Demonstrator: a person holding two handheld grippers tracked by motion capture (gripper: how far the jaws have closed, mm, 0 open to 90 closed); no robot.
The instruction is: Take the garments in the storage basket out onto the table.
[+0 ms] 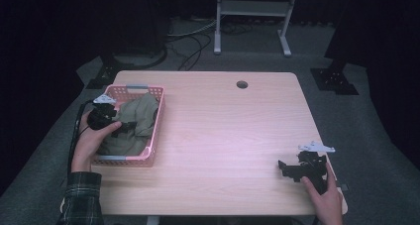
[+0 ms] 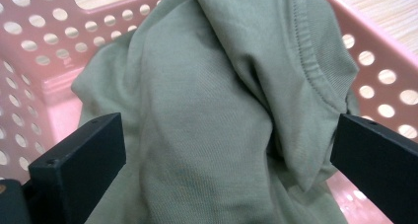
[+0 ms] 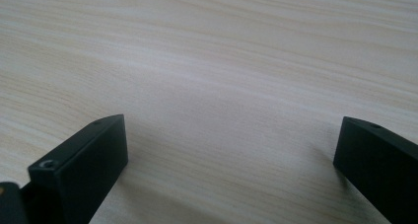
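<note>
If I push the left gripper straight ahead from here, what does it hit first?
Most likely the olive-green garment: it lies between the open jaws of the left gripper, bunched in the pink basket. The exact gap is hard to judge.

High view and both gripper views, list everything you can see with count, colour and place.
Basket: one, pink, perforated, left side of table.
Shirt: one, olive green, crumpled inside the basket.
Table: one, light wood, round hole near far edge.
Stand: one, white, on the floor beyond the table.
Cables: several, dark, floor behind table.
Left gripper: one, black, jaws open around the shirt.
Right gripper: one, black, open, near right corner of table.
Hands: two, one per gripper; plaid sleeve at left.
</note>
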